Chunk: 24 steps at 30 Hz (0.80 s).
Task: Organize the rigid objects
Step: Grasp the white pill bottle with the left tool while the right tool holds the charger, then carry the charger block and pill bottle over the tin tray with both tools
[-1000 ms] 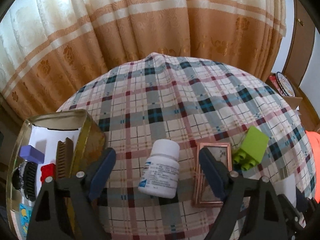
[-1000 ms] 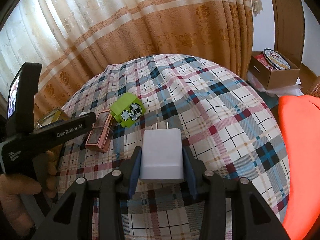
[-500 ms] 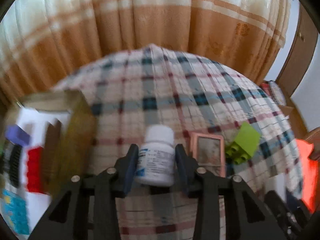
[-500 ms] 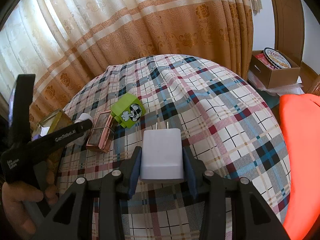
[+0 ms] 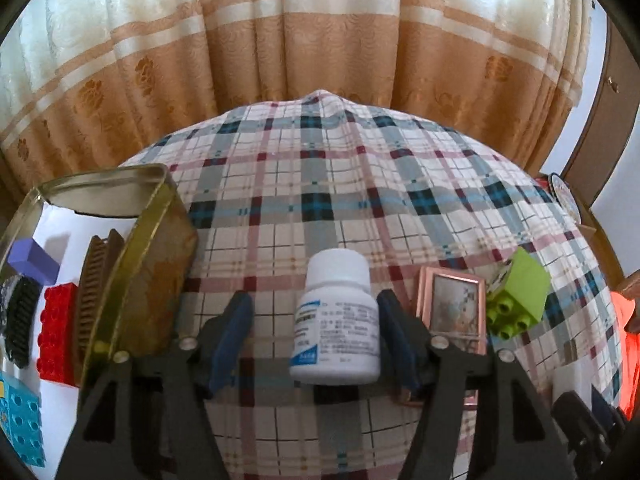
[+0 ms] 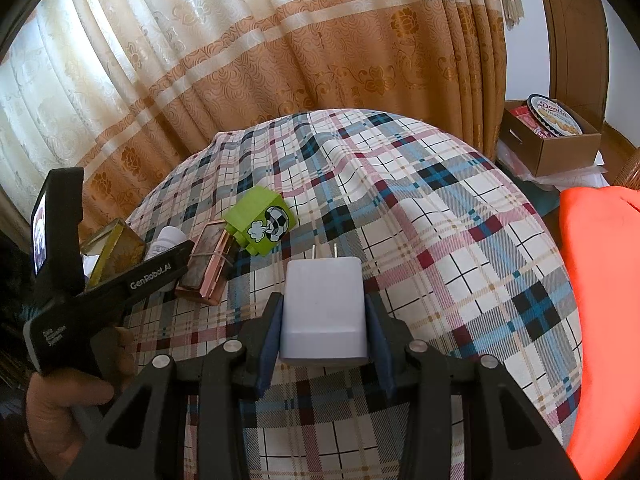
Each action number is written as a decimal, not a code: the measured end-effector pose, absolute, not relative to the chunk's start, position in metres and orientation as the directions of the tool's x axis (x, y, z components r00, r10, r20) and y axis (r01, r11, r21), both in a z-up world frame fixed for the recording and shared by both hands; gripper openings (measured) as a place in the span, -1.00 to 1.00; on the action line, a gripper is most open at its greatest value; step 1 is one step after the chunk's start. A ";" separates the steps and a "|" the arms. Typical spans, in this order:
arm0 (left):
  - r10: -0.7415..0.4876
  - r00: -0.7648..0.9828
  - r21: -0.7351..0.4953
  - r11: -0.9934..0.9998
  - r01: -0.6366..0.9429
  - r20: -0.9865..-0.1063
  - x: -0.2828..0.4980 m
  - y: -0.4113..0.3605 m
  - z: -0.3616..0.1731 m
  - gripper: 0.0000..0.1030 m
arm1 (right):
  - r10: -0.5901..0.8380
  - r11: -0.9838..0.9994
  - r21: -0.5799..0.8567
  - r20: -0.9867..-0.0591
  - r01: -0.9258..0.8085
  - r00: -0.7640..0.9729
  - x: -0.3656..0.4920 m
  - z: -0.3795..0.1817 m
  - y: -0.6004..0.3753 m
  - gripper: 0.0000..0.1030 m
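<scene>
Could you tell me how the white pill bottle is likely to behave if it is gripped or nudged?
The white pill bottle looks like rigid plastic, so it should probably keep its shape when squeezed. Its smooth round sides may slip or twist. Standing upright on the plaid cloth, it might tip and roll.

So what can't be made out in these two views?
- White pill bottle: label print too small in the left wrist view; mostly hidden behind the left tongs in the right wrist view.
- Gold metal tin: contents cut off by the left edge.
- White wall charger: prongs mostly hidden behind its body.
</scene>
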State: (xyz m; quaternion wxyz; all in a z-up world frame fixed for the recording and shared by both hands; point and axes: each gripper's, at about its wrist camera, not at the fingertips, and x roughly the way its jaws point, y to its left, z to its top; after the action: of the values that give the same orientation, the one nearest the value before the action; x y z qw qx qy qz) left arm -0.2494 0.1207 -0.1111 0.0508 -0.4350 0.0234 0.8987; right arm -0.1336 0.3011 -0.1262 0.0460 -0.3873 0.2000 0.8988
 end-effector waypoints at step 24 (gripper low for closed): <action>0.268 -0.637 -0.134 -0.959 -0.251 -0.723 -0.153 0.120 -0.073 -0.32 | -0.059 -0.920 0.309 -0.718 -0.242 -0.694 -0.133 -0.126 0.302 -0.15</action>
State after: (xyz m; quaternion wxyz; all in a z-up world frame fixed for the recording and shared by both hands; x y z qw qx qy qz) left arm -0.1532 0.1202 -0.0727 0.1434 -0.4012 -0.0102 0.9046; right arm -0.1330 0.3016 -0.1263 0.0509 -0.3880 0.1934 0.8997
